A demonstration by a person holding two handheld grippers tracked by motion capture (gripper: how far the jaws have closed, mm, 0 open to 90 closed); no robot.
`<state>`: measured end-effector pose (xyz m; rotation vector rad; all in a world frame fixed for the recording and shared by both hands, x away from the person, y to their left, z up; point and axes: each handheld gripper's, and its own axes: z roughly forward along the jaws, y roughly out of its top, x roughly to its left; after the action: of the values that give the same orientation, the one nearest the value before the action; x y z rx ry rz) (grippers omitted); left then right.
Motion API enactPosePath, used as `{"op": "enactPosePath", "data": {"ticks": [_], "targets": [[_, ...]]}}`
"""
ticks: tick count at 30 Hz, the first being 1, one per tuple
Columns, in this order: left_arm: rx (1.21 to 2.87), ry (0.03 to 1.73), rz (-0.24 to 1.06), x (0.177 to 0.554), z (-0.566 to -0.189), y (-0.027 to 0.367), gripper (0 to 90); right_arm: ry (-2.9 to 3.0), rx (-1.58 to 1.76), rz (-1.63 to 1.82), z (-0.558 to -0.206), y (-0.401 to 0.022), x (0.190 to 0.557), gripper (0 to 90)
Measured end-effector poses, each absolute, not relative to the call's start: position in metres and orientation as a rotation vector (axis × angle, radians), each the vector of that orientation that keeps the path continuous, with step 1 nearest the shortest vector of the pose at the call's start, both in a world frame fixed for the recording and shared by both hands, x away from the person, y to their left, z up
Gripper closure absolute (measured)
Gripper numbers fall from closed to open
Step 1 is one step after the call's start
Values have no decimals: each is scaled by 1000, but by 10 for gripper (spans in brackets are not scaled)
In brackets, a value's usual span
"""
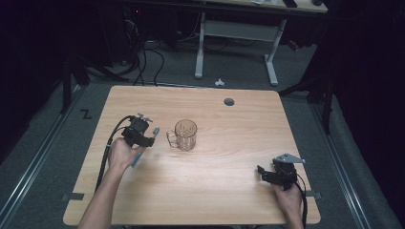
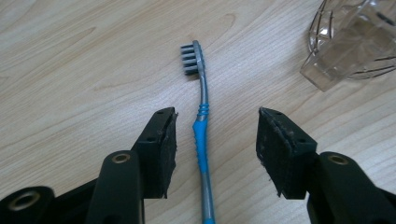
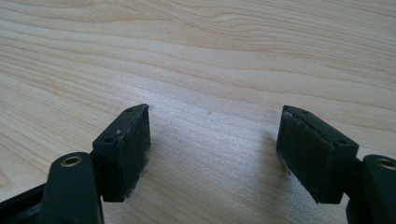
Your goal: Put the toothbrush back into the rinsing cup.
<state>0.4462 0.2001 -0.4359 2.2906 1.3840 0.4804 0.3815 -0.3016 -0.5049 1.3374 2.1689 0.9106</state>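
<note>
A toothbrush [image 2: 201, 135] with a blue and grey handle and dark bristles lies flat on the wooden table [image 1: 215, 186]. Its handle runs between the jaws of my left gripper [image 2: 217, 126], and neither pad touches it, so the gripper is open. In the high view the toothbrush [image 1: 138, 156] lies under my left gripper [image 1: 149, 138], left of a clear glass mug [image 1: 185, 135] whose handle points toward the gripper. The mug [image 2: 355, 42] also appears at the upper right of the left gripper view. My right gripper [image 1: 265, 174] rests low near the table's front right corner, open [image 3: 215, 126] over bare wood.
A round cable hole [image 1: 229, 101] sits near the table's far edge. Beyond the table stand a white desk frame [image 1: 200, 52] and floor cables [image 1: 143, 57]. A black cable [image 1: 107, 152] trails from the left gripper along the forearm.
</note>
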Motion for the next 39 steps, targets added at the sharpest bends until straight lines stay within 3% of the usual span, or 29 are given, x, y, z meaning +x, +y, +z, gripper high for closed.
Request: {"op": "enactPosePath", "data": {"ticks": [25,39], "targets": [[2339,1481,402,475,-460,202,608,2169,1337,910,-505,-302,382,262],[2370,1478,361,479,-469,202,719,2168,1338,911,-505,-302,381,262]]}}
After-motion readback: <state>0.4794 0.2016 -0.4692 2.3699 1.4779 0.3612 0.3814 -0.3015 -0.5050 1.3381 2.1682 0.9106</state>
